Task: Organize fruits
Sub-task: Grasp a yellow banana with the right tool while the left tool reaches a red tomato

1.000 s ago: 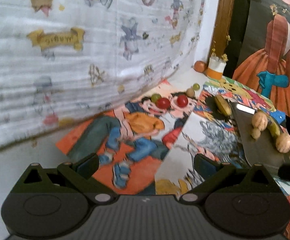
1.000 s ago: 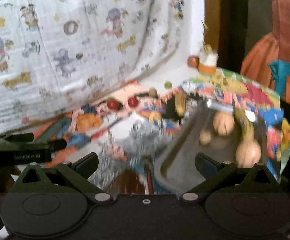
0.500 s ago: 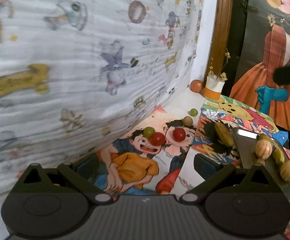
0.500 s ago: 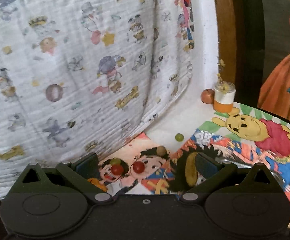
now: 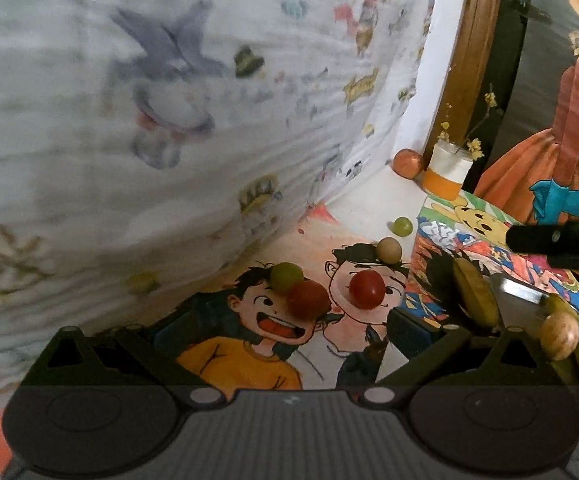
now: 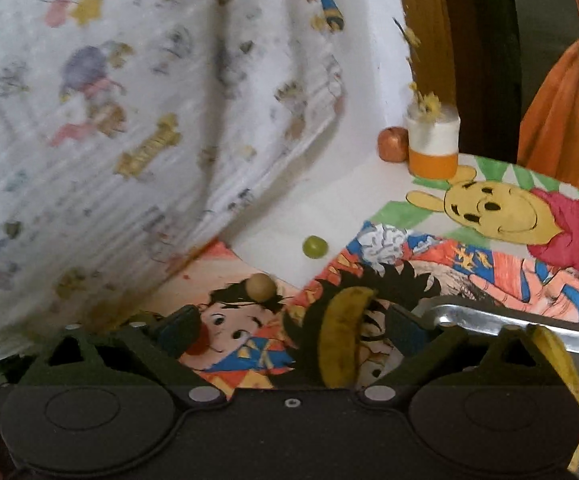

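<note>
On the cartoon-printed mats lie two red tomatoes (image 5: 366, 290) (image 5: 308, 300), a green grape (image 5: 286, 276), a tan ball-shaped fruit (image 5: 389, 249) and a further green grape (image 5: 402, 226). My left gripper (image 5: 285, 328) is open just short of the tomatoes, with nothing between its fingers. A spotted banana (image 6: 343, 336) lies on the mat beside the metal tray (image 6: 489, 316). My right gripper (image 6: 292, 330) is low over the banana, which lies between its closing jaws; the pads do not touch it. The tray holds another banana (image 6: 561, 368) and a round tan fruit (image 5: 559, 334).
A draped cartoon-print cloth (image 5: 169, 120) rises close on the left. At the back corner an orange-and-white cup (image 6: 433, 144) with dried flowers stands next to a small orange fruit (image 6: 392, 144). A framed painting (image 5: 569, 100) stands at the right. The right gripper's body (image 5: 561, 236) juts into the left wrist view.
Both grippers have moved forward and lower toward the fruits. The right wrist view has swung from the tray to the banana on the mat, and its jaws have narrowed a little.
</note>
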Available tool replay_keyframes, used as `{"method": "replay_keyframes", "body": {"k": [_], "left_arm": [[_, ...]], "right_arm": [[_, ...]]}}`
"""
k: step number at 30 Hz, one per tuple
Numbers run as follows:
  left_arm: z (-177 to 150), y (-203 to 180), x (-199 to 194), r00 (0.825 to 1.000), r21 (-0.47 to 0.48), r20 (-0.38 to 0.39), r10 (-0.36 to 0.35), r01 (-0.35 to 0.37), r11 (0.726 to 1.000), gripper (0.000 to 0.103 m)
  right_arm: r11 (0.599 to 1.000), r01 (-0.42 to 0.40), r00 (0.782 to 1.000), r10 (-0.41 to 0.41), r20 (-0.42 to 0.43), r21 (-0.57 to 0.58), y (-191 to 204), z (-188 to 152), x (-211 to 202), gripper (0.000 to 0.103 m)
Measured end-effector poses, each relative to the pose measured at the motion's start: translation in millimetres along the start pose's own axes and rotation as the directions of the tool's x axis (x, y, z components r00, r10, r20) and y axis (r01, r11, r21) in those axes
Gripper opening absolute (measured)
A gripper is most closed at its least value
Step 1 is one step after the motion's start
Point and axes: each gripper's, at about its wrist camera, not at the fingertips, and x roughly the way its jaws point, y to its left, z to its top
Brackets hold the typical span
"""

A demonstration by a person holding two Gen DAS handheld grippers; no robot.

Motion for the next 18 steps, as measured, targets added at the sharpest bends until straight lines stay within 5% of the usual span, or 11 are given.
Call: {"method": "replay_keyframes", "body": {"k": [9, 18], "left_arm": [[-1.2, -19.9, 30.6, 1.000, 0.058, -0.019, -0.005, 0.006, 0.998, 0.101], [1.3, -19.5, 43.5, 1.000, 0.012, -0.025, -0.005, 0.005, 1.000, 0.087]], "right_arm": [[1.000, 0.017, 1.000, -0.017, -0.023, -0.020, -6.8, -10.5, 36.1, 0.079], [0.998, 0.065, 0.996, -0.066, -0.059, -0.018, -11.1, -15.1, 59.7, 0.068]]}}
